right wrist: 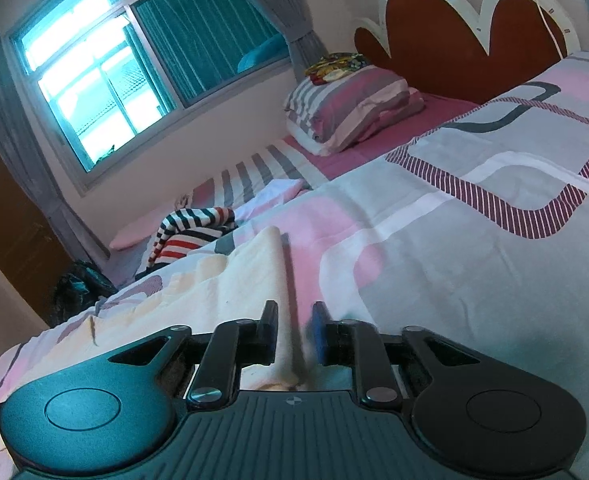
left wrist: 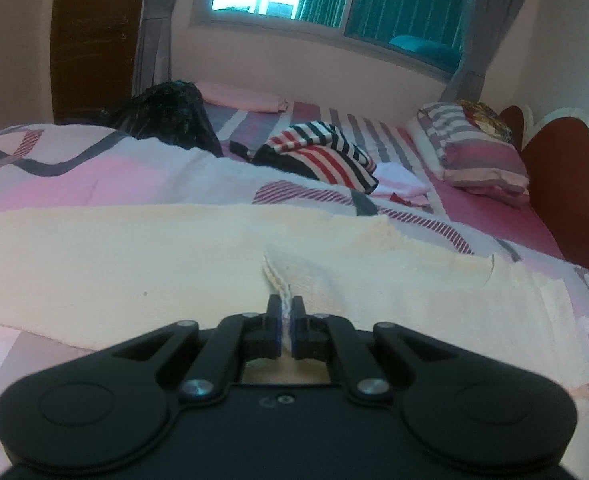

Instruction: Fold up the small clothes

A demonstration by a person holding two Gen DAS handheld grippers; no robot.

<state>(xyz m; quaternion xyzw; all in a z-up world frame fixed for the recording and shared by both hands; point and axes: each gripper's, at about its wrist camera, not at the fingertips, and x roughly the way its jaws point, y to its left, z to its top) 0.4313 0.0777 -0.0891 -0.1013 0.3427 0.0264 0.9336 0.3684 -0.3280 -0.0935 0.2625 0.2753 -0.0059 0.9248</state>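
A cream knitted garment [left wrist: 134, 264] lies spread flat on the patterned bedspread [left wrist: 74, 176]. My left gripper [left wrist: 286, 316] is shut on a ribbed edge of the cream garment at its near side. In the right wrist view the same garment [right wrist: 250, 276] runs away from me to the left. My right gripper [right wrist: 294, 320] is partly open, with the garment's right edge lying between its fingers; the fingers do not press on the cloth.
A striped red, white and navy garment [left wrist: 322, 156] and a white-pink cloth [left wrist: 402, 180] lie further up the bed. A dark garment pile [left wrist: 170, 116] sits at the far left. A striped pillow [left wrist: 474, 152] leans by the red headboard [left wrist: 566, 168]. A window is behind.
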